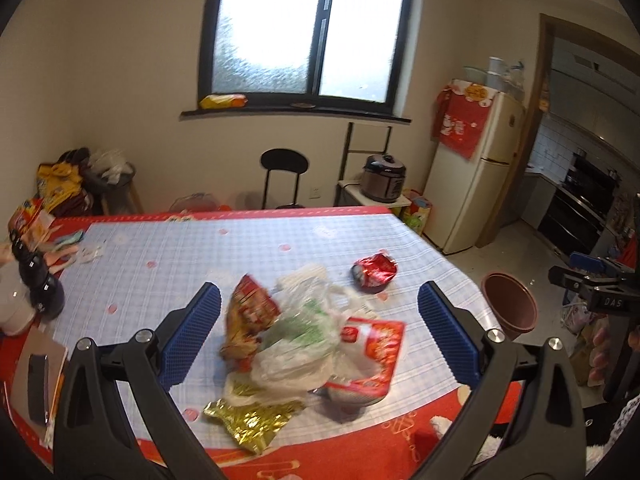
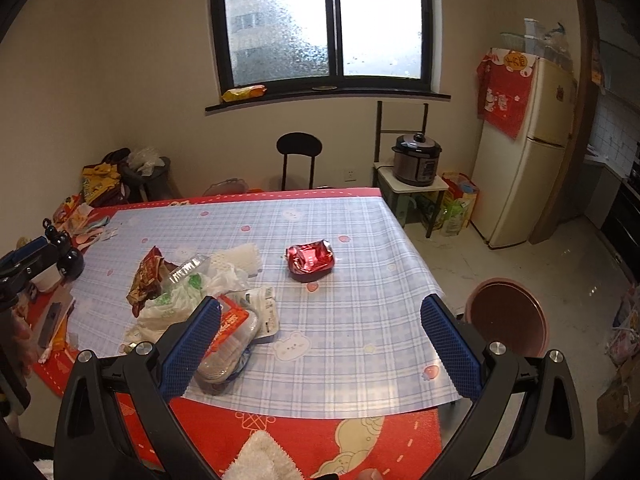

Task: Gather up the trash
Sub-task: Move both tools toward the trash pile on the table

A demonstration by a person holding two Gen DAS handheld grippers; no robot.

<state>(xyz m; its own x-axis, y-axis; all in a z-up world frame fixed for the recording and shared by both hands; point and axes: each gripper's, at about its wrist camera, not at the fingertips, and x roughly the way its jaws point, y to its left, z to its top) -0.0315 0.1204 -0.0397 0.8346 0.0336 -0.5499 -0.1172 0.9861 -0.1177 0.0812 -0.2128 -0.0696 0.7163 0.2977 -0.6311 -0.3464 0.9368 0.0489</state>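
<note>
A heap of trash lies on the checked tablecloth [image 1: 248, 248]: a clear plastic bag [image 1: 304, 332], a red-yellow snack wrapper [image 1: 248, 312], a gold foil wrapper [image 1: 248, 420] and a red-white pouch [image 1: 372, 344]. A crumpled red foil tray [image 1: 374, 272] sits apart, farther back right. My left gripper [image 1: 320, 328] hovers open above and around the heap. In the right wrist view the heap [image 2: 188, 300] is at left and the red tray [image 2: 310, 260] is mid-table. My right gripper [image 2: 320, 340] is open over bare cloth. A brown bin [image 2: 506, 316] stands on the floor beside the table.
Dark bottles [image 1: 40, 280], a white mug and packets line the table's left edge, with a phone [image 1: 38, 384] on papers. A black chair [image 2: 298, 156], a rice cooker [image 2: 418, 158] on a stand and a fridge [image 2: 528, 152] stand behind. The other gripper [image 1: 600, 288] shows at right.
</note>
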